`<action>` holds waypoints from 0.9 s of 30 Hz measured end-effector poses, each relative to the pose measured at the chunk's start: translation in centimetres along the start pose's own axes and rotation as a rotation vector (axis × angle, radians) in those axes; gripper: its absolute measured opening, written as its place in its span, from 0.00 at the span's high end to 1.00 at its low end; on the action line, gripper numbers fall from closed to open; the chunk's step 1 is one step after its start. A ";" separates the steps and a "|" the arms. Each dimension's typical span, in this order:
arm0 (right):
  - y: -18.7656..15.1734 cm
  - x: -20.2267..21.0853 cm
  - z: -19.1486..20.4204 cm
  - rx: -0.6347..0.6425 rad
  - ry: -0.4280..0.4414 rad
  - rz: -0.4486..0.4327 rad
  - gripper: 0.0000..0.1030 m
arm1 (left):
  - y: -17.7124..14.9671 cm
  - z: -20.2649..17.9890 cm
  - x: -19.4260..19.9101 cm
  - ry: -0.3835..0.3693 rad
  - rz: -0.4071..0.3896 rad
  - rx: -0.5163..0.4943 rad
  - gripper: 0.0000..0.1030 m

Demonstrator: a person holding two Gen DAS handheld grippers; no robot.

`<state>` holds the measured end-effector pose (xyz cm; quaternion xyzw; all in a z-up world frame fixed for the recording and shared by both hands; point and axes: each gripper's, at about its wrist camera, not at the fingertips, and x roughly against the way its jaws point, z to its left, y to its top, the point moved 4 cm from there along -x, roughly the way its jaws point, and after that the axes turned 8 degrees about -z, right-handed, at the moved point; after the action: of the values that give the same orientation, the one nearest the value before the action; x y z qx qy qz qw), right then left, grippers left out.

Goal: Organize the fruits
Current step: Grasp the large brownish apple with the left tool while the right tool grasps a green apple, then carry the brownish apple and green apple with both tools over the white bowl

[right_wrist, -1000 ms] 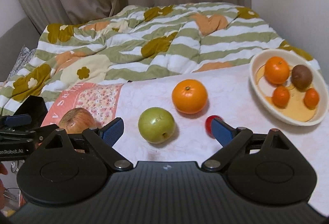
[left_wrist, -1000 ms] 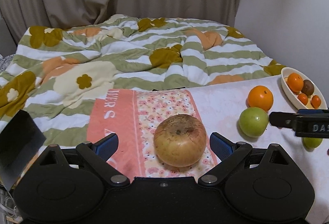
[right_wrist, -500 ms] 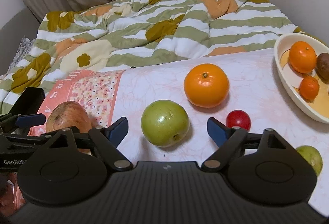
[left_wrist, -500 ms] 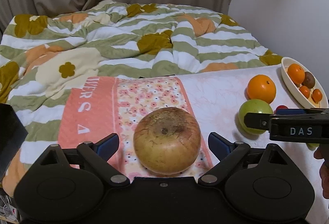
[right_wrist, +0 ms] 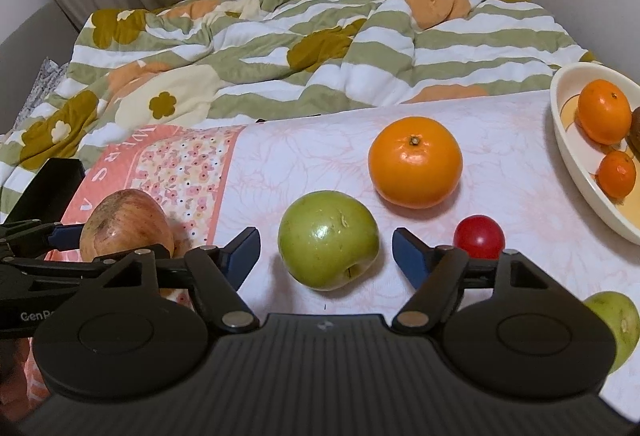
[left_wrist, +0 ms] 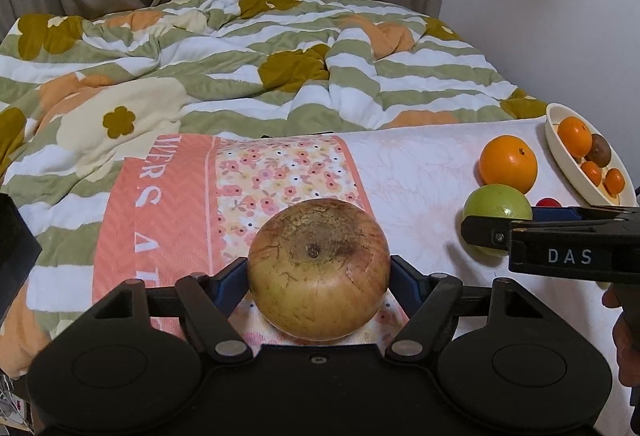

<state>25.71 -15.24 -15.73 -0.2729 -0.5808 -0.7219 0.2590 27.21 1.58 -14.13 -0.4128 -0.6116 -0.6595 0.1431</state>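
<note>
A big brownish-yellow apple rests on the floral pink cloth. My left gripper straddles it, jaws closing, and both blue pads touch its sides. A green apple sits on the pale tablecloth between the pads of my right gripper. Those jaws are closing too, with a small gap showing on each side of the fruit. In the left wrist view the same green apple is half hidden behind one of the right gripper's fingers.
A large orange and a small red fruit lie just beyond the green apple. Another green fruit is at the near right. A cream bowl at the far right holds small oranges and a brown fruit. A quilted bed lies behind.
Both grippers came down and closer to their fruits. The left jaws narrowed onto the brown apple. The right jaws narrowed around the green apple, which now sits between them.
</note>
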 end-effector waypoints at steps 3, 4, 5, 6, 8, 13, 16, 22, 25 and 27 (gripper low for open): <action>0.0 -0.1 0.0 0.003 0.001 0.001 0.16 | -0.1 -0.1 0.1 -0.001 -0.002 -0.001 0.25; 0.0 -0.2 0.0 0.004 0.002 0.002 0.17 | -0.2 0.0 0.2 -0.002 -0.002 0.002 0.25; 0.0 -0.2 0.0 0.004 0.002 0.002 0.17 | -0.2 0.0 0.3 -0.003 -0.001 0.004 0.25; 0.0 -0.3 0.0 0.005 0.003 0.001 0.18 | -0.3 0.1 0.3 -0.003 0.000 0.006 0.25; 0.0 -0.3 0.1 0.005 0.002 -0.002 0.20 | -0.5 0.1 0.5 -0.001 0.000 0.009 0.25; 0.0 -0.5 0.2 0.024 -0.002 0.003 0.30 | -0.9 0.2 1.2 0.010 -0.002 0.019 0.25; 0.1 -0.3 0.4 0.025 0.009 -0.006 0.31 | -1.1 0.2 1.7 0.013 -0.010 0.024 0.25; 0.2 1.2 0.9 0.035 0.029 -0.028 0.31 | -1.1 -0.4 3.4 0.018 -0.041 0.025 0.25; 0.3 2.4 1.1 0.040 0.036 -0.045 0.31 | -1.0 -0.6 4.6 0.019 -0.066 0.027 0.25; 0.3 3.3 1.1 0.043 0.040 -0.057 0.31 | -0.9 -0.9 5.4 0.020 -0.082 0.028 0.25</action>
<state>23.71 -14.39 -13.04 -0.2363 -0.5985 -0.7214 0.2559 22.91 2.64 -10.84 -0.3787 -0.6359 -0.6602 0.1277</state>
